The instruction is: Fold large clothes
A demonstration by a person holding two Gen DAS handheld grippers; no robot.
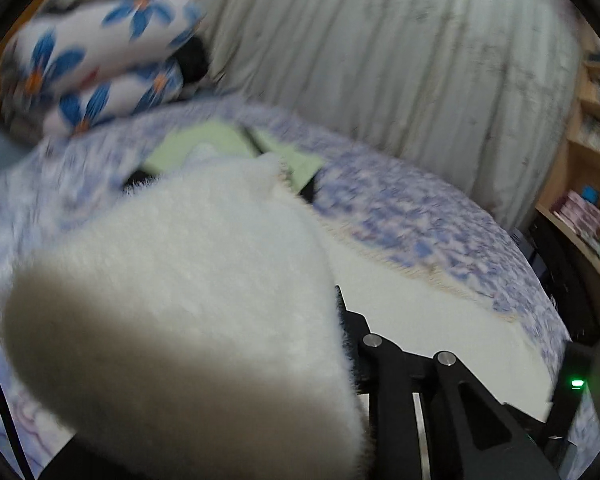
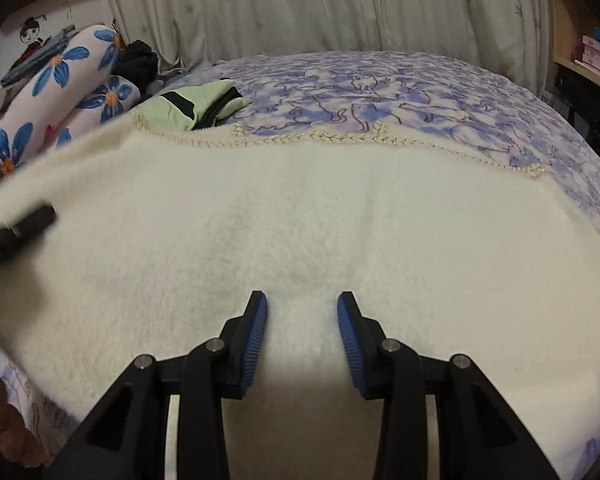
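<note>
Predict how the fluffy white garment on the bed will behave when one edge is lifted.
Probably floppy: the white fleece garment drapes over the left gripper instead of holding shape. Likely bulky but light, given its thick pile. It should grip rather than slip, since the fuzzy surface looks matted against the floral bedsheet.

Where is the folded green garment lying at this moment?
In the right wrist view the green garment lies on the bed, upper left, just beyond the far edge of the white fleece and right of the flowered pillows.
</note>
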